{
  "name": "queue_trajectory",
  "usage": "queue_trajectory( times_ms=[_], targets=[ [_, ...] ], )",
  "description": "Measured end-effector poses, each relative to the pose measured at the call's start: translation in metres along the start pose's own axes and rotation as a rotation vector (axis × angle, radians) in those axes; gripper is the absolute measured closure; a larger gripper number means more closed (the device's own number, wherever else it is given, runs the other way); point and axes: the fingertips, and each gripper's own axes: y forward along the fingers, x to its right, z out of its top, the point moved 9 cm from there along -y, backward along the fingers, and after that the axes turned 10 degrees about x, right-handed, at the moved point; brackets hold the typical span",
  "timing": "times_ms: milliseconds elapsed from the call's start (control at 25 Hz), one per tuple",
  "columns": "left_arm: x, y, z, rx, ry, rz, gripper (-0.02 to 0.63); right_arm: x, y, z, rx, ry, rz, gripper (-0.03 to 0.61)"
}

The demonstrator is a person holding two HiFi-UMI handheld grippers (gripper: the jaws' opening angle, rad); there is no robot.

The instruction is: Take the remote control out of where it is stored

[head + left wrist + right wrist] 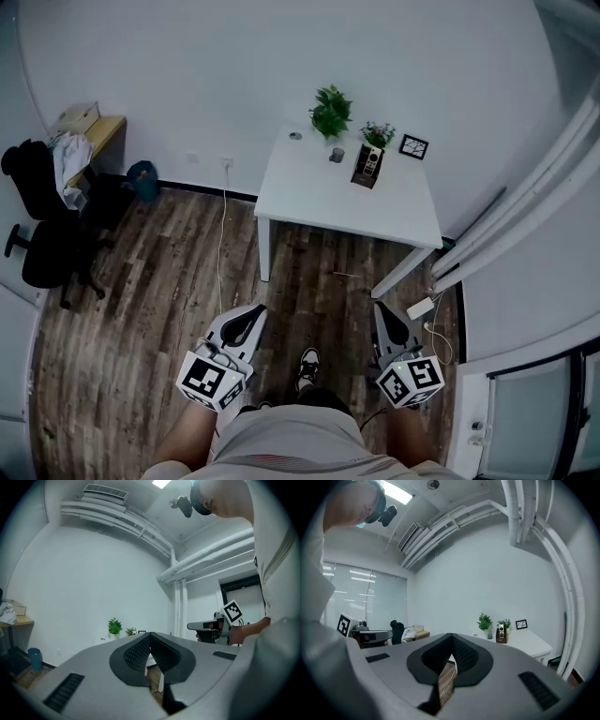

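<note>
Left gripper [247, 319], right gripper [386, 322] — ribbed dark jaws clenched, empty. Upper centre: a slim remote control [370, 159] upright in a boxy holder [366, 176] on the square white table [319, 192].

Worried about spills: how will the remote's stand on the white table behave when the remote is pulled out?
The stand looks narrow and upright, so it may tip or lift along. The remote control looks slim, rigid, probably light. The smooth table may let the stand slide.
</note>
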Motion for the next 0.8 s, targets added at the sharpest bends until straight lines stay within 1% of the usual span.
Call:
queue_trajectory(
  times_ms=[320, 520, 680, 800],
  targets=[
    [-0.042, 0.077, -0.007, -0.027, 0.012, 0.055, 0.606, 0.067, 0.078, -0.005, 0.005, 0.033, 0.011, 0.568],
    [-0.053, 0.141, -0.017, -0.036, 0.007, 0.076, 0.606, 0.126, 0.119, -0.001, -0.005, 0.05, 0.002, 0.568],
    [-0.059, 0.19, -0.022, -0.051, 0.01, 0.102, 0.606, 0.172, 0.143, 0.0, -0.006, 0.011, -0.01, 0.568],
    [-0.059, 0.22, -0.025, -0.062, 0.019, 0.11, 0.606, 0.203, 0.154, -0.003, -0.001, 0.012, -0.011, 0.568]
  ],
)
